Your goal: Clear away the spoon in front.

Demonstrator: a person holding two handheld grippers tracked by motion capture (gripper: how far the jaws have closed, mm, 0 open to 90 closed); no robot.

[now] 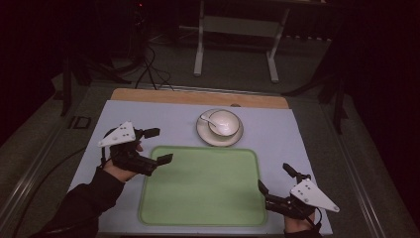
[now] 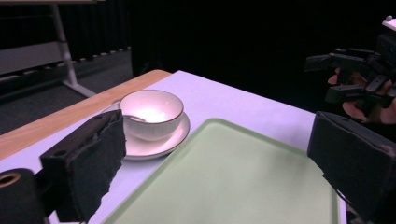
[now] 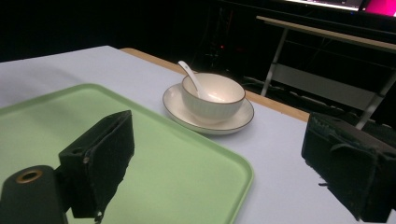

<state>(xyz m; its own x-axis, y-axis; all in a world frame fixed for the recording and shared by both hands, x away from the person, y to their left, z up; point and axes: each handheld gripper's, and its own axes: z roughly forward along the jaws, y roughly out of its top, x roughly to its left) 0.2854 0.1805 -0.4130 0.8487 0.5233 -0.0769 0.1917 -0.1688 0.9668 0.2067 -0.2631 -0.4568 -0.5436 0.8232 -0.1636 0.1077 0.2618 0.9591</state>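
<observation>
Table (image 1: 124,111) under pale sheet is carrying my green tray (image 1: 203,188), lying bare between my 2 grippers. Beyond its far edge, 1 plate (image 1: 204,135) is holding 1 bowl (image 1: 227,120) with 1 spoon (image 1: 210,119) leaning inside. I'm holding my left gripper (image 1: 155,145) and right gripper (image 1: 276,178) with jaws apart, gripping nothing.

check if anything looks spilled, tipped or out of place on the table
Nothing stands out. The bowl sits upright on its saucer with the spoon resting inside, and the green tray lies flat and bare.
</observation>
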